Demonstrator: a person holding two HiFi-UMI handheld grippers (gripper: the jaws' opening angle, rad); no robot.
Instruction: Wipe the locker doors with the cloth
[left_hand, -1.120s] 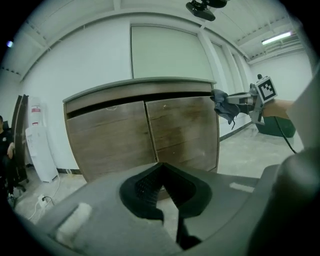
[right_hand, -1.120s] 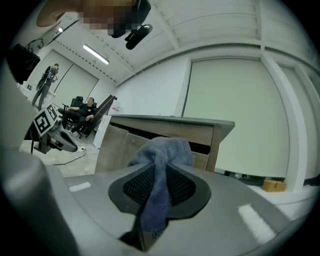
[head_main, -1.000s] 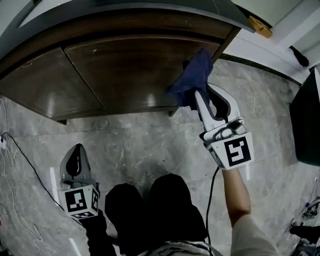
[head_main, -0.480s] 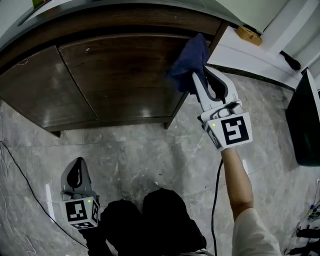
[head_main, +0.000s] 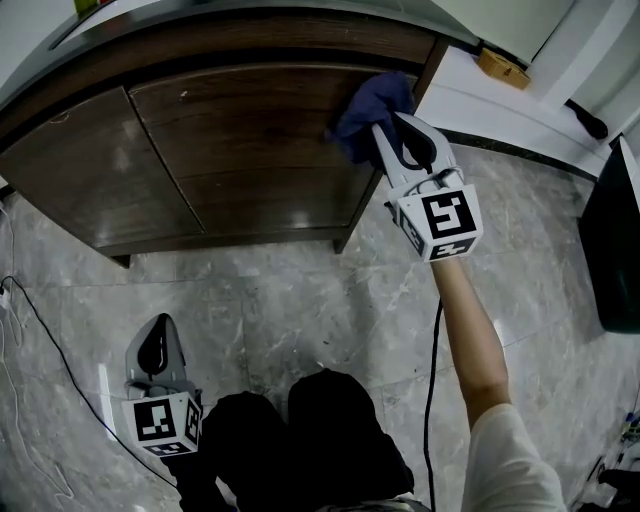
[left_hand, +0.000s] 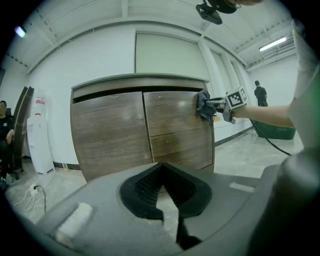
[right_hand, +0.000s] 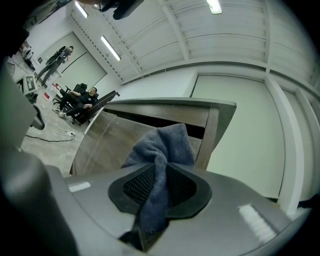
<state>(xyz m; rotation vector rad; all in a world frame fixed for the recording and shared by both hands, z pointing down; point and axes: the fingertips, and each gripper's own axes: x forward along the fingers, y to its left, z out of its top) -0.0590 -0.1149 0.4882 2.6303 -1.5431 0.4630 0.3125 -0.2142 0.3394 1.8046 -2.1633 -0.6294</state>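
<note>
Wiping is under way: the right tool (head_main: 384, 138), clamped on the cloth (head_main: 372, 100), presses it to the door (head_main: 250, 150) at its upper corner, likely sweeping across next, while the left tool (head_main: 153, 345) hangs closed, empty.

Grey marble-look floor (head_main: 300, 290), glossy, w/ pale veins. Dark wood locker (head_main: 230, 150) stands vs white wall (left_hand: 100, 55); pale panel (left_hand: 167, 52) on wall behind/above it. White ceiling w/ beams, strip lights (right_hand: 214, 6) on. White water dispenser (left_hand: 40, 132) left of locker, by wall. White ledge (head_main: 520, 105) along wall foot, right of locker. Black bulky obj (head_main: 612, 240) at right edge, can't ID. Standing person (left_hand: 260, 92) far bkgd; seated ppl (right_hand: 80, 97) far off on chairs.
</note>
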